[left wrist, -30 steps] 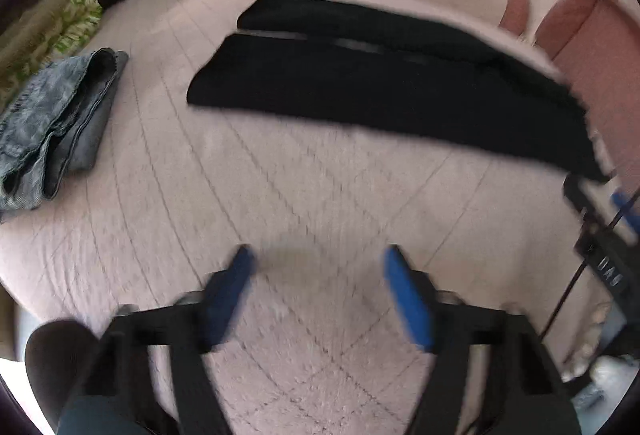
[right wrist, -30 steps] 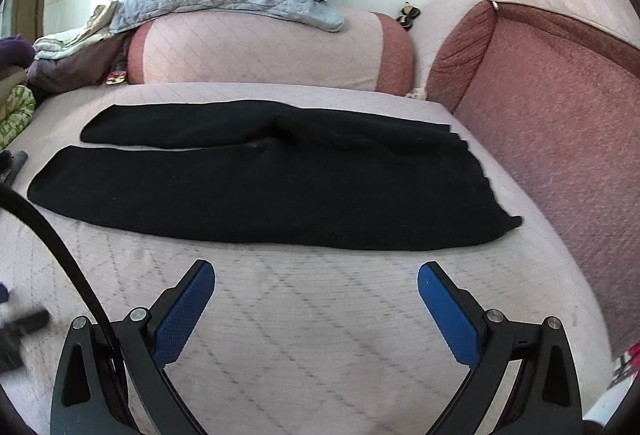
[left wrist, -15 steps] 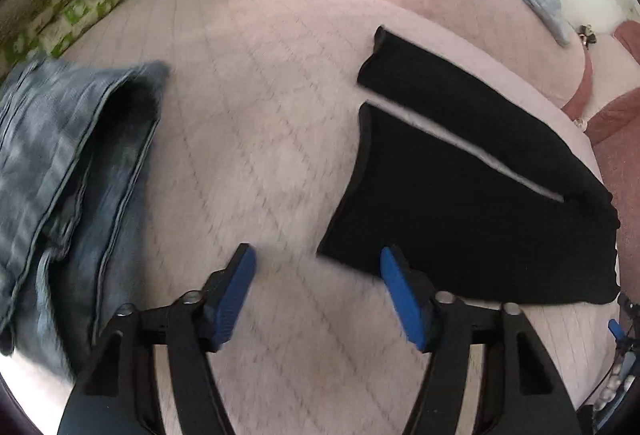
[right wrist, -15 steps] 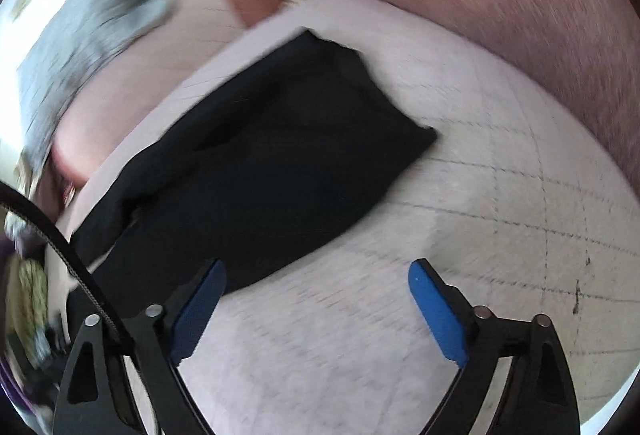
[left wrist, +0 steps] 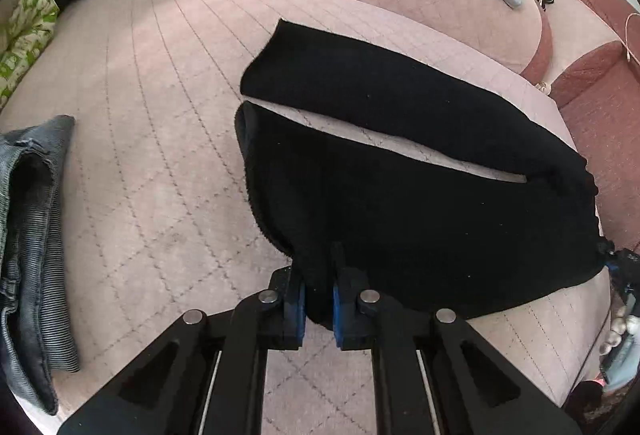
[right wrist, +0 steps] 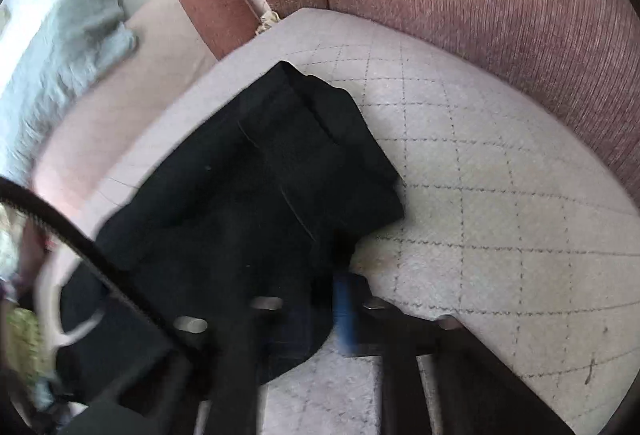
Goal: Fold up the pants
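A: What is lying left of the black pants [left wrist: 420,203]?
B: Folded jeans [left wrist: 32,243], well apart from them on the quilted pink cushion [left wrist: 152,107].
A: And the left gripper [left wrist: 319,301]?
B: It is reaching in low and level, its blue pads pinching the hem corner of the pants' near leg.
A: The right gripper [right wrist: 320,299]?
B: It is blurring at the pants' waist end, tilting down; its blue pad [right wrist: 345,311] is pressing against the cloth, seemingly clamping the edge.

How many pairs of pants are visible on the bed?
2: black pants spread mid-bed, held by the left gripper; folded grey jeans at the left edge. Others may sit in the far pile.
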The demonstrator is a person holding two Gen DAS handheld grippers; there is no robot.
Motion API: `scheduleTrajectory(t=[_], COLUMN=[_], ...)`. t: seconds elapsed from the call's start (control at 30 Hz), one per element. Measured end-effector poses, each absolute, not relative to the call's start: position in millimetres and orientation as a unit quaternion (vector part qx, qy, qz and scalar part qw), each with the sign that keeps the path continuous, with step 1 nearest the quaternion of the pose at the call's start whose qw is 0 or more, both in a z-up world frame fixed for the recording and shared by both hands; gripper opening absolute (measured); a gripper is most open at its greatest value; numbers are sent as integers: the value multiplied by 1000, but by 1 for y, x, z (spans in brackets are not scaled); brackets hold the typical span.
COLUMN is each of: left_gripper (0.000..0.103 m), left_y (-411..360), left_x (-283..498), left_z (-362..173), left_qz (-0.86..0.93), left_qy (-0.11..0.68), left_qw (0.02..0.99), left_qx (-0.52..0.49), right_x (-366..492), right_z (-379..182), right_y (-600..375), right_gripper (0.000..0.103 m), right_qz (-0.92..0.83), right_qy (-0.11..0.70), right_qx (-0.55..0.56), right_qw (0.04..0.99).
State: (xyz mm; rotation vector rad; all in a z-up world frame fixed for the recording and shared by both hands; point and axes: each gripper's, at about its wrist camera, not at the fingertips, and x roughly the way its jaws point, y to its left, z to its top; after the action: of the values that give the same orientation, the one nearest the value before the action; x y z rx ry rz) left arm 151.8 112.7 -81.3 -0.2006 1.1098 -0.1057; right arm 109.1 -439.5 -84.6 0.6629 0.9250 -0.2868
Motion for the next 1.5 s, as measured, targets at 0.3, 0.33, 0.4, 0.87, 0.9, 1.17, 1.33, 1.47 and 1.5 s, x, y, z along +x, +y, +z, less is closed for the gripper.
scheduleTrajectory(t=[0.3, 0.33, 0.4, 0.87, 0.9, 1.17, 1.33, 1.47, 1.5], left_gripper=[9, 9, 9, 14, 14, 22, 31, 31, 31], left_y=[130, 131, 132, 139, 141, 168, 150, 139, 136], left_x=[124, 116, 107, 46, 42, 53, 116, 173, 189], left_z=[-66, -64, -60, -71, -67, -4, 1, -13, -18], left_qz=[-64, -66, -67, -80, -81, -67, -63, -70, -68], left_qy=[539, 538, 538, 553, 548, 484, 480, 498, 501], left_qw=[822, 822, 822, 817, 821, 867, 870, 858, 856], left_qx=[-171, -172, -175, -142, -137, -99, -91, -108, -106], right_x=[70, 66, 58, 5, 1, 7, 67, 125, 139], right_z=[-64, -62, -57, -72, -67, -21, -8, -12, -15], right_y=[-456, -455, -455, -481, -483, -481, -452, -432, -430], right_gripper=[8, 8, 8, 14, 14, 38, 56, 58, 58], right_qz=[-99, -97, -93, -107, -113, -97, -21, 33, 44], right_qy=[417, 415, 414, 459, 457, 428, 434, 461, 467], right_qx=[362, 364, 366, 388, 384, 287, 217, 181, 177], right_qw=[828, 828, 829, 792, 795, 851, 874, 868, 865])
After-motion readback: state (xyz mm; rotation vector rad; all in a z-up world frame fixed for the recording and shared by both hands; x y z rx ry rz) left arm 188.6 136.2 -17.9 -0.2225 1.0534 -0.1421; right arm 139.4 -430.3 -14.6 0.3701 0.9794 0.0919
